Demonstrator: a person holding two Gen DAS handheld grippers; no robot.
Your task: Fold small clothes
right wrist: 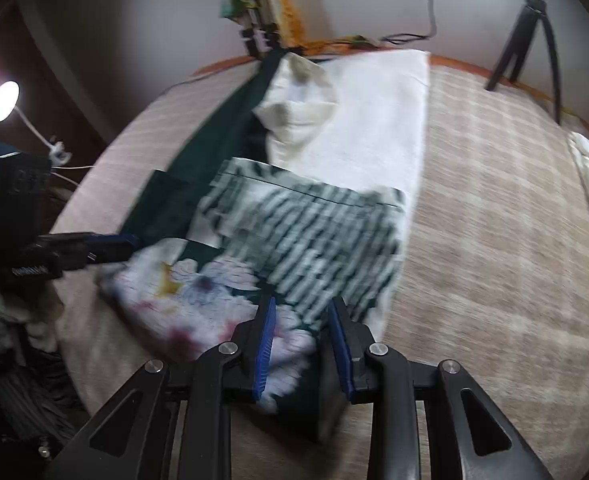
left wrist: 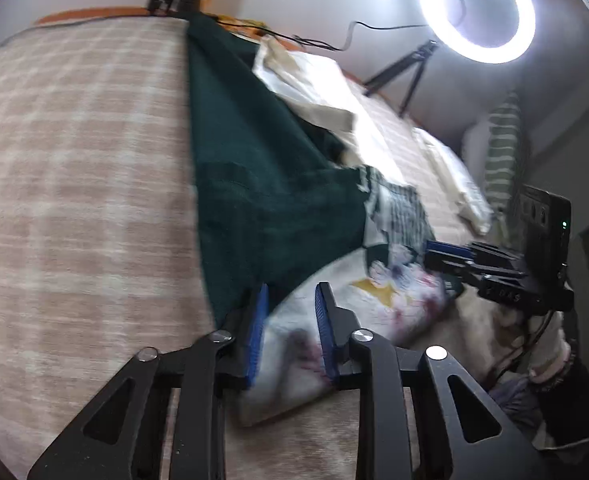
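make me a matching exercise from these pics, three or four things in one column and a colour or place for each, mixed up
Things:
1. ring light
2. floral cloth
3. green cloth
4. tripod

Descriptions:
A. dark, long, running to the far edge of the checked cover
B. glowing white circle
C. black, standing at the far right edge
D. white with flowers, between the fingers of both grippers

Pairs: 1-B, 2-D, 3-A, 4-C

We looked forward along each gripper's fingers, low and close over the checked bedcover (left wrist: 74, 168); the left wrist view faced right, catching the right gripper (left wrist: 450, 256) at its right edge; the right wrist view faced left, catching the left gripper (right wrist: 110, 246) at its left edge; both shared the floral garment (left wrist: 390, 292) (right wrist: 198, 292).
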